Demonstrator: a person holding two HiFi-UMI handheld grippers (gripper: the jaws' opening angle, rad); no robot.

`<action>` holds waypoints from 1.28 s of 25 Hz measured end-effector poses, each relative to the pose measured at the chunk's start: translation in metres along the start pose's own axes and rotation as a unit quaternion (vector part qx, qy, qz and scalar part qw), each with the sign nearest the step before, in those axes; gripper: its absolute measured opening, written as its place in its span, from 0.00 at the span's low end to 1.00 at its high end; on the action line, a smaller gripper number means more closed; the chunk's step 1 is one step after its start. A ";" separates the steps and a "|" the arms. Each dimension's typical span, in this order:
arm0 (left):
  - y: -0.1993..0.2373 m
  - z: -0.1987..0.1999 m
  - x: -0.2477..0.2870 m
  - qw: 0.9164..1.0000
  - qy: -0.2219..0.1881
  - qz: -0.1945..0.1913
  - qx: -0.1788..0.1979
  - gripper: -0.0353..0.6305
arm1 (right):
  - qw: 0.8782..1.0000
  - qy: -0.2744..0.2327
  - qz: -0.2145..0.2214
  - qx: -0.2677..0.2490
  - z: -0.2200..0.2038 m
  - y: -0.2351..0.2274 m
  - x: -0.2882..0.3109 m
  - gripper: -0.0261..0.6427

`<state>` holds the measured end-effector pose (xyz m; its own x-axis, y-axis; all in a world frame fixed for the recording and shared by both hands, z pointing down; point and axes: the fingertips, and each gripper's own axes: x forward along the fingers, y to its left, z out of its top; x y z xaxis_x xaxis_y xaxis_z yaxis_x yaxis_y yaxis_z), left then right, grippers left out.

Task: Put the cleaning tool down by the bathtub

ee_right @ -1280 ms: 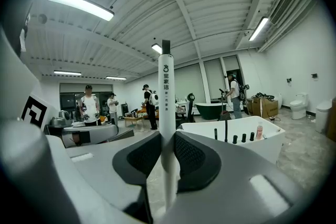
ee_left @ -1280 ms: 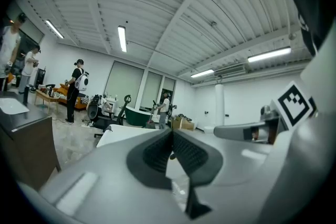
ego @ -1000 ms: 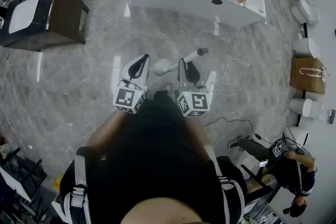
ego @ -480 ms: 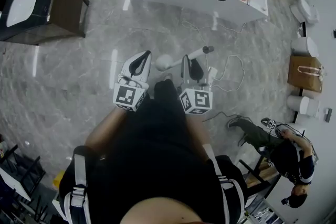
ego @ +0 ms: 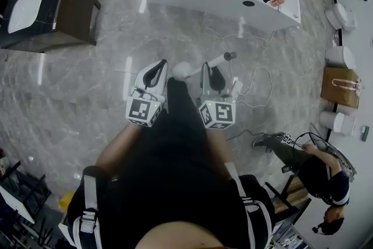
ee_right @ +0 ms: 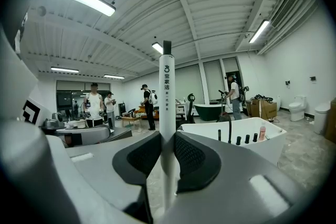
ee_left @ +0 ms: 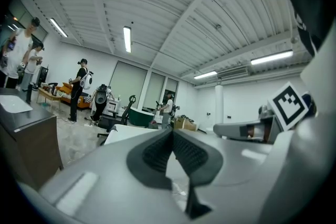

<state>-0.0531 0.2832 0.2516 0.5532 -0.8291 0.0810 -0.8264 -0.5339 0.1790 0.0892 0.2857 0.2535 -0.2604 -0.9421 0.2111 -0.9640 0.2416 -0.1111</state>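
Currently carrying the cleaning tool point(ego: 217, 59) in the right gripper point(ego: 205, 69), clamping both pads narrowly on the slim white handle. Showing, from the head view, the tool's round pale head lying just beside the left gripper point(ego: 158, 66) and its dark end pointing off to the other side. Showing, from the right gripper view, the printed handle rising straight up through the jaws. Keeping the left gripper closed tip to tip on nothing, hanging alongside and taking no part in the hold. Standing well apart from the bathtub point(ego: 192, 0), with grey marbled floor point(ego: 116, 44) lying between and a dark cabinet point(ego: 70, 14) off to the left. Placing the tub ahead and to the right in the right gripper view, beyond the jaws and nowhere near touching. Judging by the hold and the gap, having the pickup done and being in the carrying step, with the putting-down not yet begun. Leaving, on that judgement, most of the task to do: closing the distance to the tub wall, lowering the tool to the floor just beside it, opening the right jaws and drawing clear of the handle.
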 end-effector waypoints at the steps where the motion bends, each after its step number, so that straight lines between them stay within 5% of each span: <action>1: 0.001 0.000 0.007 1.000 0.000 0.000 0.001 0.07 | 1.000 0.000 0.002 0.000 0.001 -0.003 0.006 0.16; 21: 0.040 0.016 0.188 0.999 0.014 0.031 0.002 0.07 | 0.999 0.023 0.040 0.011 0.026 -0.103 0.162 0.16; 32: 0.046 0.010 0.242 0.998 0.018 0.067 -0.002 0.06 | 0.998 0.031 0.059 0.009 0.026 -0.147 0.210 0.16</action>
<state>0.0420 0.0562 0.2700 0.4409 -0.8865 0.1402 -0.8930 -0.4175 0.1682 0.1773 0.0465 0.2889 -0.3759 -0.8906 0.2559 -0.9253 0.3455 -0.1566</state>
